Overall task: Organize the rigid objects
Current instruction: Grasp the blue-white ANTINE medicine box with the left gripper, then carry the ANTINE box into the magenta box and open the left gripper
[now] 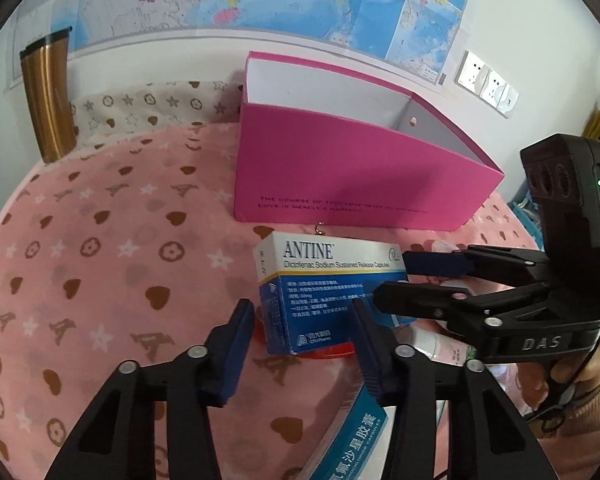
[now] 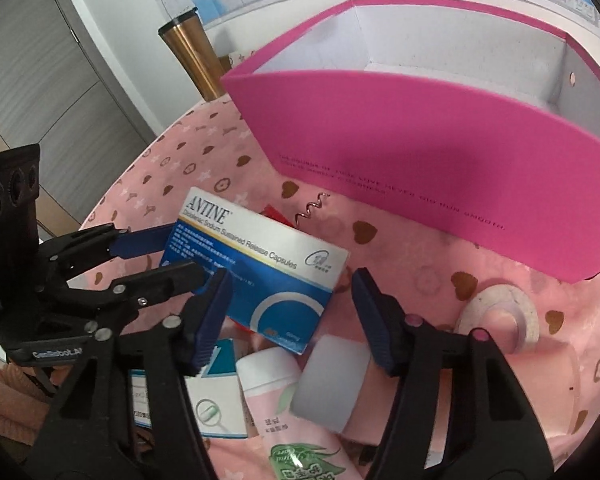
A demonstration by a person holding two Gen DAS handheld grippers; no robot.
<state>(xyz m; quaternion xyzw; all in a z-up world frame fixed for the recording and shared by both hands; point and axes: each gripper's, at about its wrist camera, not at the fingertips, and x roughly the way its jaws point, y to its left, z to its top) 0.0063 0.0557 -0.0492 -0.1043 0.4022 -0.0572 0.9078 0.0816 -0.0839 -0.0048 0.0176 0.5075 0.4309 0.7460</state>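
Observation:
A blue and white ANTINE medicine box point(image 1: 320, 280) point(image 2: 260, 264) lies tilted on a small pile in front of the open pink storage box point(image 1: 360, 168) point(image 2: 420, 140). My left gripper point(image 1: 302, 306) point(image 2: 186, 252) straddles one end of the medicine box, and its blue pads appear to press on both sides. From the other side my right gripper point(image 2: 292, 276) point(image 1: 394, 278) reaches over the same box with its jaws apart. A strip of cloth shows beside one of its pads point(image 2: 370, 316).
Under and beside the medicine box lie a second blue and white medicine box point(image 2: 216, 396), a pink bottle point(image 2: 276, 400), a white roll point(image 2: 332, 380), a tape ring point(image 2: 500, 316) and a metal spiral point(image 2: 312, 210). A bronze tumbler point(image 1: 48, 100) stands far left.

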